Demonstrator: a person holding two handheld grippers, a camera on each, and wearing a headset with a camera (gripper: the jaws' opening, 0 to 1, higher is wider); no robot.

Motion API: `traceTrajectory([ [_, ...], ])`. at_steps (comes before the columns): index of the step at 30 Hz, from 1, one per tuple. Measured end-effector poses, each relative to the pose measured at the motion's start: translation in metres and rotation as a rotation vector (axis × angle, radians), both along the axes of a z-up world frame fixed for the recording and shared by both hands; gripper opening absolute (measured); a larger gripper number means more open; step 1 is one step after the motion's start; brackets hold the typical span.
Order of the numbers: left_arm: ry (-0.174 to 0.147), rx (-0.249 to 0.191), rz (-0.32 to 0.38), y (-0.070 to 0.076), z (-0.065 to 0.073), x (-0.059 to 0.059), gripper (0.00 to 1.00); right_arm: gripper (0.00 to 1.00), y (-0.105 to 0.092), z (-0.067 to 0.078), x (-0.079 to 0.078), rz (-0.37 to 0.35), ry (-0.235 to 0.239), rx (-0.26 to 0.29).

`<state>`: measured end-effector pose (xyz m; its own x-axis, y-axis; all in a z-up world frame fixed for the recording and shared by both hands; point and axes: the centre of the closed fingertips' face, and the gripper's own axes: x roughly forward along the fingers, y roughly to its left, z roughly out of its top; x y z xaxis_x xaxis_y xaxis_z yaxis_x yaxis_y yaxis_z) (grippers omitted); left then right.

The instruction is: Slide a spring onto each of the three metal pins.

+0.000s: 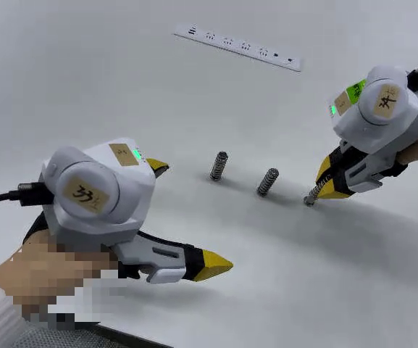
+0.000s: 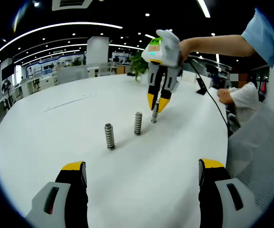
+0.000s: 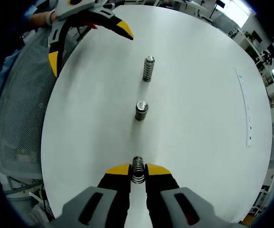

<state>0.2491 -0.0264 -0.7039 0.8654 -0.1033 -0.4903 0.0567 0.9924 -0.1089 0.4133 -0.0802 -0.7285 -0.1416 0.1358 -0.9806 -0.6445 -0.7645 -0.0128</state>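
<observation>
Three springs stand in a row on the white table (image 1: pixel 122 87). The first spring (image 1: pixel 219 166) (image 2: pixel 109 136) (image 3: pixel 148 68) and the middle spring (image 1: pixel 267 181) (image 2: pixel 137 123) (image 3: pixel 141 110) each sit around a metal pin whose top shows. My right gripper (image 1: pixel 323 190) (image 3: pixel 138 170) is shut on the third spring (image 1: pixel 311 196) (image 2: pixel 154 115) (image 3: pixel 137 167), whose lower end touches the table. Its pin is hidden. My left gripper (image 1: pixel 188 215) (image 2: pixel 141 166) hovers open with nothing in it, short of the row.
A white power strip (image 1: pixel 237 46) (image 3: pixel 245 107) lies at the far side of the table. A mesh chair (image 3: pixel 18 109) stands past the near table edge. A seated person (image 2: pixel 243 97) is at the table's far side.
</observation>
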Motion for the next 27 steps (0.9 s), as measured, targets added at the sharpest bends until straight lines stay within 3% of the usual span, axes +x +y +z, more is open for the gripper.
traceTrajectory([
  [12, 0.011, -0.008, 0.005, 0.002, -0.003, -0.002, 1.00, 0.13, -0.002, -0.014, 0.001, -0.001, -0.001, -0.014],
  [27, 0.015, -0.011, 0.001, 0.001, -0.005, -0.002, 1.00, 0.13, -0.002, -0.015, 0.000, 0.006, -0.005, 0.001],
])
